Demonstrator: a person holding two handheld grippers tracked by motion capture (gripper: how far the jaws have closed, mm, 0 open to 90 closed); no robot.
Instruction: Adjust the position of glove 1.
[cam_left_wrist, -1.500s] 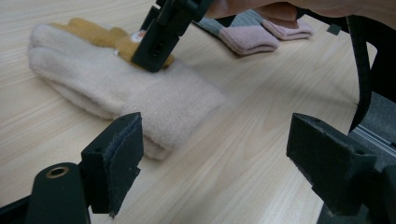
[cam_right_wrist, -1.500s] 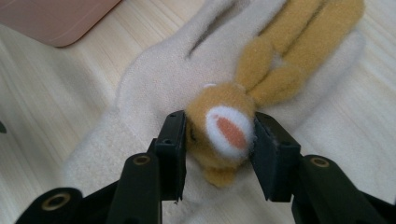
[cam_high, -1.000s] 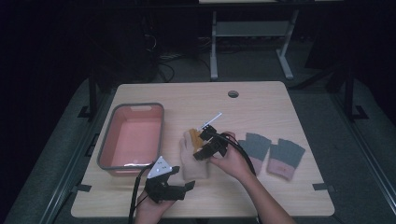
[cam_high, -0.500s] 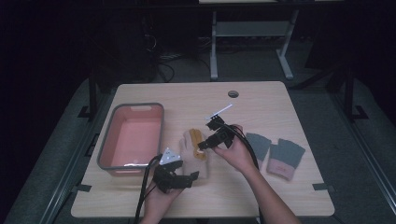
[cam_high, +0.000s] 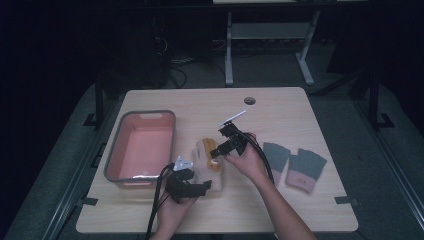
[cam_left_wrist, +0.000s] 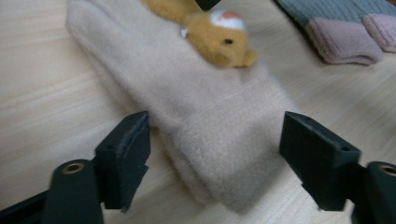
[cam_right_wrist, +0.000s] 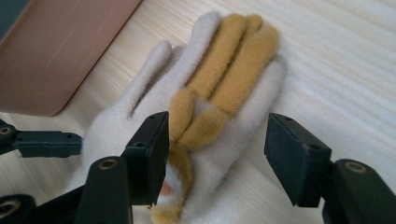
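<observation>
I see the cream glove (cam_high: 206, 167) lying flat on the counter (cam_high: 280, 107) beside the pink tub (cam_high: 141, 146), cuff toward me, so each end can be taken separately. My left tongs (cam_left_wrist: 212, 161) straddle the cuff; they have just been closing, pads not yet pressing. My right tongs (cam_right_wrist: 217, 151) stand wide over the yellow plush animal (cam_right_wrist: 224, 74) on the glove, gripping nothing. The grey mittens (cam_high: 295, 162) lie well apart.
</observation>
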